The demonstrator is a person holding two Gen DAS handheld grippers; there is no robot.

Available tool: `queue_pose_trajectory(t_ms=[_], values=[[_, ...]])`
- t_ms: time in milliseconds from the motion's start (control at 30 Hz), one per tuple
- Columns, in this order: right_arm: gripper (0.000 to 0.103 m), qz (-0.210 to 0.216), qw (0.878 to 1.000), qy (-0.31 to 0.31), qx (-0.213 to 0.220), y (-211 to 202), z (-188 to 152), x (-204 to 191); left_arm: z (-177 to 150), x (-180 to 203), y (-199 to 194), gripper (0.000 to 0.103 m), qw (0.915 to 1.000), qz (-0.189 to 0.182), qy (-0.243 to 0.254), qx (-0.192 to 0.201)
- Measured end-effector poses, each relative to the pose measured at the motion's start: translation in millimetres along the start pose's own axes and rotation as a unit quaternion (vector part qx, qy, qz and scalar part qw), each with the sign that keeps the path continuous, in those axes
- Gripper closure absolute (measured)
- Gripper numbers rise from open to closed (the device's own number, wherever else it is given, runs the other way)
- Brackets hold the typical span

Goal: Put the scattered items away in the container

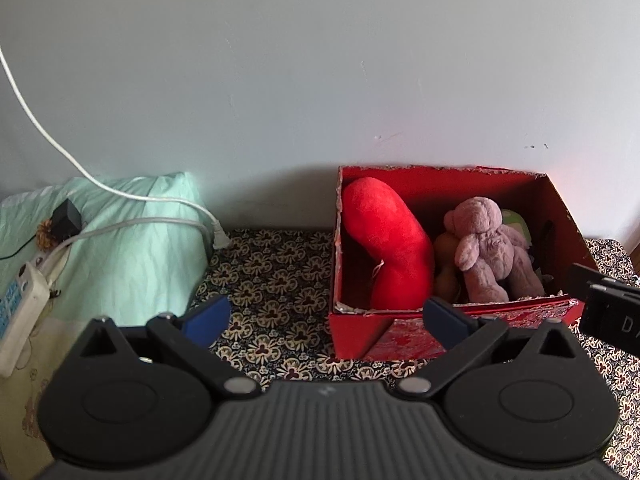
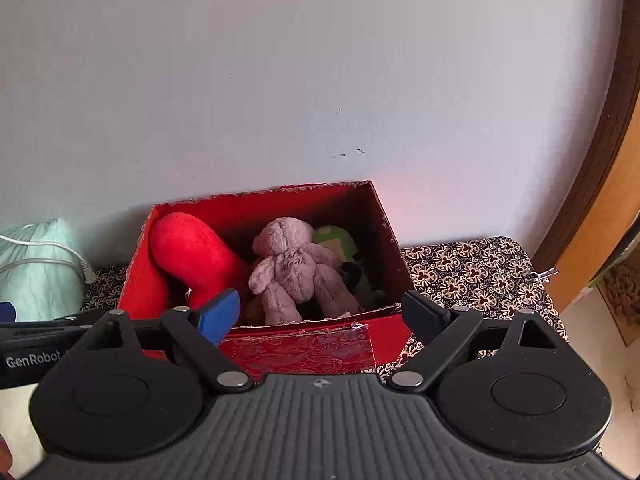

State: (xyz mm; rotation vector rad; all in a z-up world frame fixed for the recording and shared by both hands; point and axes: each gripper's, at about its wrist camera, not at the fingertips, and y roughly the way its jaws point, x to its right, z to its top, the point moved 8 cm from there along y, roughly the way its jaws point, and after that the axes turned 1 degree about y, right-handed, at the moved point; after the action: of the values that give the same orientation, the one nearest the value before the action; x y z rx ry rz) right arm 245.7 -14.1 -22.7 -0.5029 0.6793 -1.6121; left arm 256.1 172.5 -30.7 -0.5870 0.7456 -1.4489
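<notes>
While "GenRobot" [image 2: 34, 359] marks left gripper [image 1: 326, 324], both grippers [image 2: 320, 318] gape wide, empty.

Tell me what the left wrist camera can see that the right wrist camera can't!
Only the left wrist view shows the white power strip and the black adapter lying on the green pillow. Only the right wrist view shows the wooden door frame and the floor beside the bed. Both show the red box holding the red plush, the purple teddy bear and a green toy, on the patterned sheet. Both grippers are open and empty.
</notes>
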Motion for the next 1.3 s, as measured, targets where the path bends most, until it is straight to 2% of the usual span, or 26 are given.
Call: queue_pose_trajectory(t_ms=[333,700,1300], values=[[0.013,0.004,1.0,-0.015,0.008,-3.1,5.7,-4.8,9.5,0.8,-2.9,0.0,0.9999,0.006,0.006,0.015],[0.013,0.017,1.0,-0.019,0.003,-0.9,3.3,-7.8,7.6,4.8,-2.2,0.0,1.0,-0.001,0.004,0.009],[0.013,0.012,1.0,-0.015,0.001,-1.1,3.1,-5.4,9.7,8.9,-2.1,0.0,0.9999,-0.01,0.003,0.012]])
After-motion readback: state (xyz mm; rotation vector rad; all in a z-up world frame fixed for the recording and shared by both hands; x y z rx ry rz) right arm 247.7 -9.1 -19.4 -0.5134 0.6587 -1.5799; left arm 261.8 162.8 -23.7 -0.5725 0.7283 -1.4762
